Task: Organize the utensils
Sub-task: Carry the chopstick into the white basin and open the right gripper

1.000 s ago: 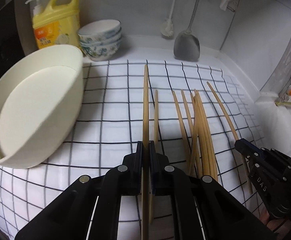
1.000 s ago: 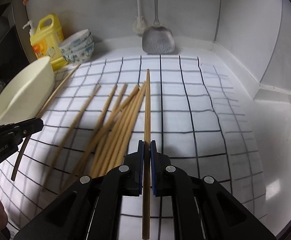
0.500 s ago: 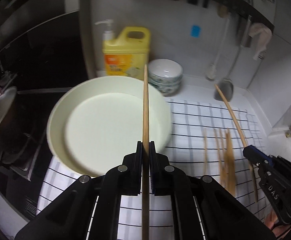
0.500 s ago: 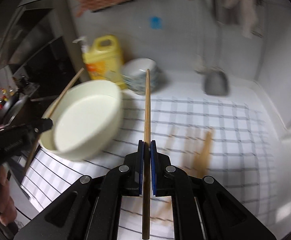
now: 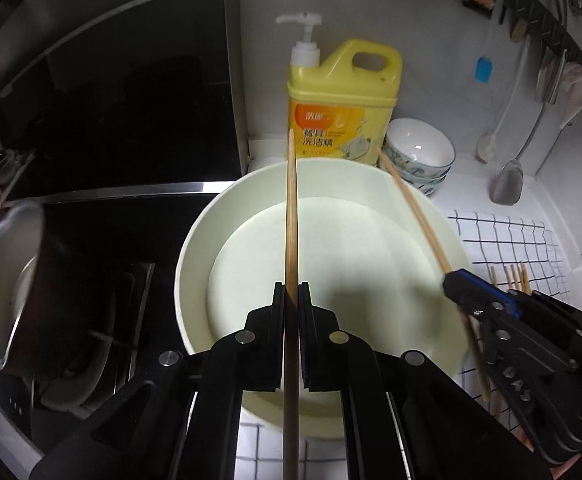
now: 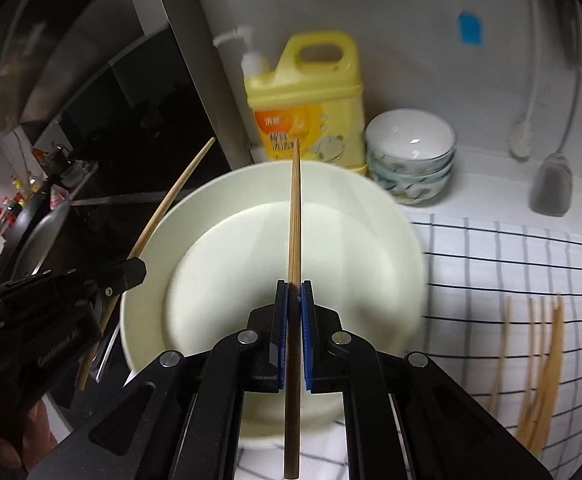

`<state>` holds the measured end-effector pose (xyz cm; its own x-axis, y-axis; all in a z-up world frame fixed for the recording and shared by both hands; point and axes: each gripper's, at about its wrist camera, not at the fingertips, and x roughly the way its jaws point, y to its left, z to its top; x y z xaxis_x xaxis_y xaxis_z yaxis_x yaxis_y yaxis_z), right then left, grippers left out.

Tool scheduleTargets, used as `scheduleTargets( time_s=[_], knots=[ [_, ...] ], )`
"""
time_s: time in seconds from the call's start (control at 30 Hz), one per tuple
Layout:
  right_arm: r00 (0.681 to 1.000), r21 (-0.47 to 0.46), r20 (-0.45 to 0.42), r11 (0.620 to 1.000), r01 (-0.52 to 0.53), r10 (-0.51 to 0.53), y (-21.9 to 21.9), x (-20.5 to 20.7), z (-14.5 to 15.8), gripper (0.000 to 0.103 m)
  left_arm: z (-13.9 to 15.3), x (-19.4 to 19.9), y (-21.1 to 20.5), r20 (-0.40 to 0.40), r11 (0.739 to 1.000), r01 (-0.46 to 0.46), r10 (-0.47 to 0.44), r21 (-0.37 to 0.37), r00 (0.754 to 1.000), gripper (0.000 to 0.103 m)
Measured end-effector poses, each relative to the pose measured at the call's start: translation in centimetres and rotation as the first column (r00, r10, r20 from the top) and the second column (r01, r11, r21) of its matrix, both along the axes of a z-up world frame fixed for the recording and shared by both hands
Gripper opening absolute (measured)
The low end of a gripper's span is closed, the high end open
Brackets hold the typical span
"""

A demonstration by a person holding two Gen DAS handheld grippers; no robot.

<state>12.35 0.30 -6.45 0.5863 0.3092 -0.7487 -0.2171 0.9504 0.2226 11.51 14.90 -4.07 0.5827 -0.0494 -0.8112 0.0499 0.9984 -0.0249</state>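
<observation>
Chopsticks were up in both grippers, one apiece: the left gripper (image 5: 291,300) had its jaws pinched on a chopstick (image 5: 291,216), and the right gripper (image 6: 294,300) had its jaws pinched on another (image 6: 295,216). Both sticks hung over the wide cream bowl (image 5: 443,224), tips pointing toward its far rim and the yellow soap jug (image 5: 343,96) behind it. More loose chopsticks (image 6: 543,360) lay on the checked cloth (image 6: 511,248) to the right, well apart from the bowl. The risk, to my eye, was the length sticking out ahead of each grip: a release from this height could bounce a stick off the sloped wall, or tip it over the rim toward the dark stove (image 5: 103,240) and the pot (image 5: 3,292) on the left. The two sticks could also cross and knock each other. Room was tightest at the back, where the jug and stacked small bowls (image 6: 411,160) crowded the rim; the bowl's middle lay open.
</observation>
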Motion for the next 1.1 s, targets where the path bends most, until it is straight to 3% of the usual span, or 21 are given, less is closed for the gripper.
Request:
scheduleTargets(
  time_s=[0.2,0.47,0.93,0.97,1.0,1.1],
  knots=[
    [0.996,-0.051,-0.084,0.999,0.009,-0.013,2.3,3.1,-3.1,0.006,-3.5,2.9,0.6,-0.085,0.999,0.039,-0.04,-0.013,0.996,0.007],
    [0.983,-0.083,-0.182,0.996,0.024,-0.039,2.2,4.7,-6.2,0.006,-7.2,5.4,0.5,-0.176,0.998,0.061,-0.065,-0.028,0.982,0.007],
    [0.975,-0.109,-0.217,0.994,0.024,-0.047,2.1,5.5,-7.2,0.007,-8.8,6.4,0.8,-0.23,0.999,0.043,-0.047,-0.022,0.972,0.009],
    [0.976,-0.113,-0.211,0.993,0.026,-0.05,2.0,5.4,-7.1,0.008,-8.7,6.3,0.9,-0.227,0.999,0.04,-0.043,-0.02,0.973,0.011],
    [0.978,-0.119,-0.2,0.992,0.031,-0.055,1.9,5.2,-6.9,0.009,-8.5,6.2,1.0,-0.223,0.999,0.036,-0.039,-0.019,0.974,0.02],
    [0.982,-0.131,-0.178,0.99,0.044,-0.067,1.5,4.8,-6.1,0.019,-7.6,5.7,1.4,-0.193,1.0,0.017,-0.018,-0.01,0.981,0.056]
  ],
)
